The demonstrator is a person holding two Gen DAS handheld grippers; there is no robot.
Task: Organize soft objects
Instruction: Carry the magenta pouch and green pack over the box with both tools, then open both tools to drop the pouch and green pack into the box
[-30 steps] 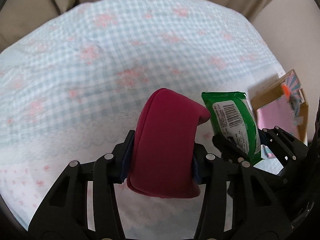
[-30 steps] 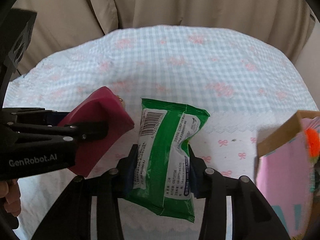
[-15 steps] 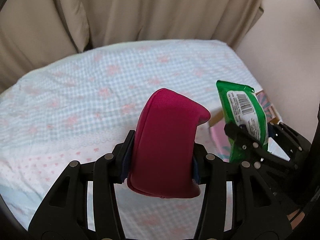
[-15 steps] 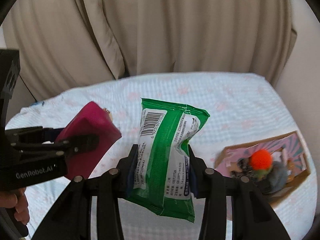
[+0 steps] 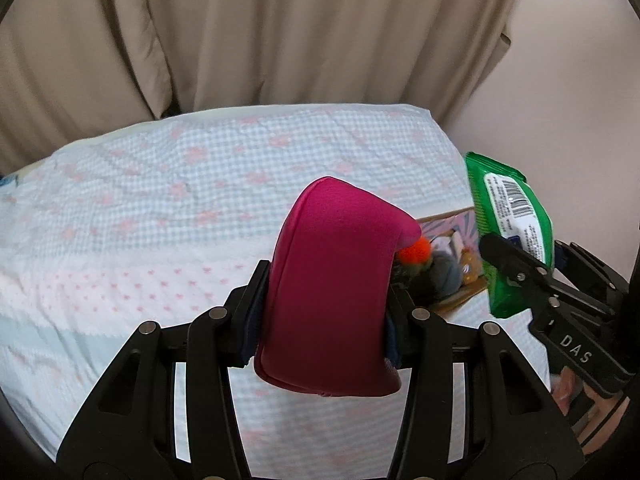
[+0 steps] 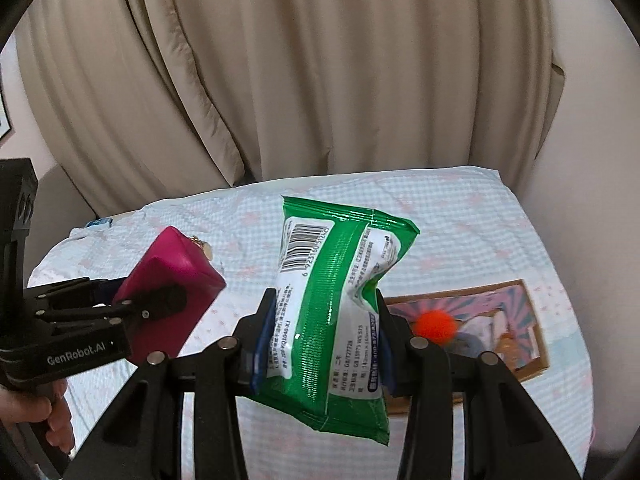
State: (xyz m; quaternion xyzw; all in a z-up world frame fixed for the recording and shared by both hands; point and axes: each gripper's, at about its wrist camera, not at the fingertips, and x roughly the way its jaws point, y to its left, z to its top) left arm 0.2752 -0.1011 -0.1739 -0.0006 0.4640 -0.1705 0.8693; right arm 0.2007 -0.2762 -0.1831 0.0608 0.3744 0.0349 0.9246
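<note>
Both hands are loaded right now, so this reads as the carry step, with the drop-off next. Nearest the camera, the left gripper [image 5: 324, 320] is clamped on a magenta pouch [image 5: 332, 288], held up off the bed with its far end poking well past the fingers. Just to its right, the right gripper [image 6: 324, 344] is squeezing a green wipes pack [image 6: 336, 304], barcode side up, and the pack is crumpled in at the waist where the pads bite. Both are in the air above the checked bedspread [image 6: 460, 216]. Further out on the right sits the cardboard box [image 6: 532, 344], open, with a grey plush toy with an orange pom-pom [image 6: 434, 324] already in it. My guess is the next move is to swing both items over that box and lower them before letting go, probably one at a time since the box looks shallow. Beige curtains [image 6: 320, 80] hang at the far end.
</note>
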